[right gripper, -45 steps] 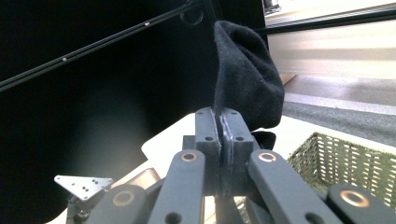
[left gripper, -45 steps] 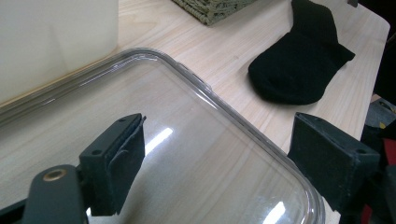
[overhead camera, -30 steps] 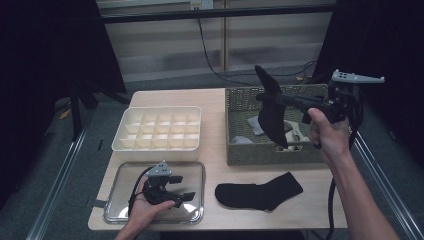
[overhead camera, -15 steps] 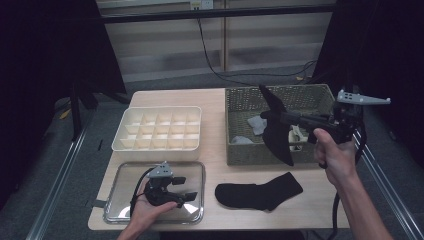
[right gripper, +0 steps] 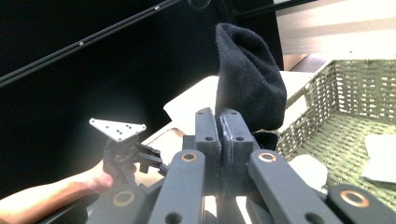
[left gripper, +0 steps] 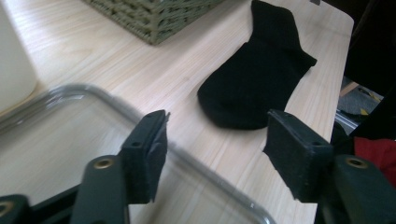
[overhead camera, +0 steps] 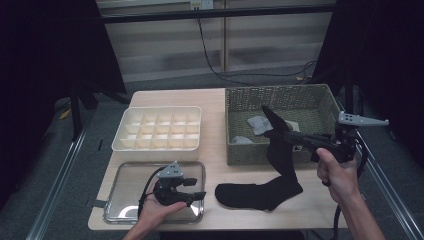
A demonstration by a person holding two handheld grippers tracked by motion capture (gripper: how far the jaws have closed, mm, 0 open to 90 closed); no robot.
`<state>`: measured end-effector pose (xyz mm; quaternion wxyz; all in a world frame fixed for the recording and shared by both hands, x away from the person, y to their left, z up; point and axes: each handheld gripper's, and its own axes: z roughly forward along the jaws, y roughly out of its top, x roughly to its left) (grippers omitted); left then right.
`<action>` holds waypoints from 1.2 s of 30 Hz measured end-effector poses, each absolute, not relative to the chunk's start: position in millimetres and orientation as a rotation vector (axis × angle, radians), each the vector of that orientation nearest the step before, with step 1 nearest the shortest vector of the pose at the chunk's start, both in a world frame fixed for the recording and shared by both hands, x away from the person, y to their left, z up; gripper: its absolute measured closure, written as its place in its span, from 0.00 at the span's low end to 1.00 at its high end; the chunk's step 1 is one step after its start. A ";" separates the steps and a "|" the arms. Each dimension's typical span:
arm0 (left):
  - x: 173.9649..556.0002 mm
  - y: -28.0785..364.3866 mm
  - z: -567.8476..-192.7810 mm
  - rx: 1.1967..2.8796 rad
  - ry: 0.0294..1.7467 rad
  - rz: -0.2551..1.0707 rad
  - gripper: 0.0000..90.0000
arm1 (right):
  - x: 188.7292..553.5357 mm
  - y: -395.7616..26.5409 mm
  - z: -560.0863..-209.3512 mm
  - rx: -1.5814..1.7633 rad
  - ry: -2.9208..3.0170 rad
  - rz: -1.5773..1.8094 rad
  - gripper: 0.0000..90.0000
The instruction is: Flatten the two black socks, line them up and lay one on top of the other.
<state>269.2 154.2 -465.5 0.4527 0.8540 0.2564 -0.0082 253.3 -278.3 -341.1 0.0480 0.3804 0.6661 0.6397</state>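
Your right gripper (overhead camera: 278, 135) is clamped on a black sock (overhead camera: 281, 156) hanging over the flat sock (overhead camera: 257, 192) on the table. Lower it square onto that one, cuffs matched. Your left gripper (left gripper: 215, 154), jaws just been closing with nothing between them, waits over the tray (overhead camera: 122, 200).

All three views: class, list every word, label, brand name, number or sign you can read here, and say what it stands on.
None: no readable text stands on anything here.
The held black sock, the black sock on the table, the wicker basket, the white divided box and the metal tray bear no lettering.
The small white and yellow tag at the top of the high view is too small to read.
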 end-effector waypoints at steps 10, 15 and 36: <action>266.0 132.7 -470.9 2.151 0.563 -0.053 0.63 | 246.1 -288.0 -371.2 1.220 2.027 1.950 0.97; 268.5 121.1 -476.4 2.166 0.552 -0.077 0.70 | 244.5 -288.7 -390.3 1.253 2.045 1.937 0.97; 265.9 97.6 -494.6 2.266 0.507 -0.117 0.74 | 245.3 -264.3 -438.7 1.319 2.173 1.872 0.97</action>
